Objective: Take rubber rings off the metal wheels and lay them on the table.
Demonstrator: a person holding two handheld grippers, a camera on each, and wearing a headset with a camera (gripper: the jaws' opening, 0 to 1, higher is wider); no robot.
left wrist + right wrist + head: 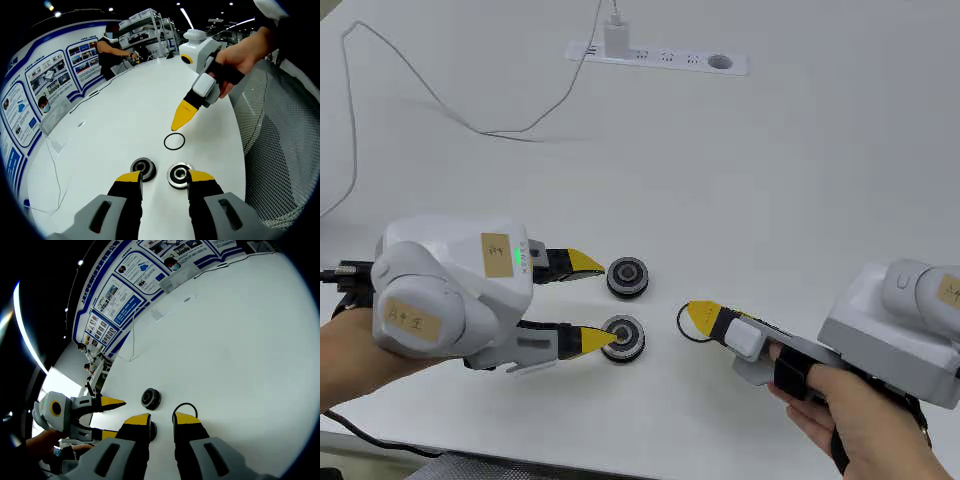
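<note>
2 metal wheels (627,278) are counted on the table (800,180). 1 loose rubber ring (164,142) is counted beside them. 2 grippers are counted, 1 per hand: left gripper (608,302), right gripper (161,417). 1 power strip (660,58) w/ 1 plug (617,38) is counted at the far edge.

Your head view looks forward and down on the desk (770,200) from close above, with the left claw (610,302) and right claw (698,316) low in frame. Your left claw view rides low, facing the right claw across the wheels (143,168) and ring (174,141). Your right claw view faces back over them toward the left claw.
</note>
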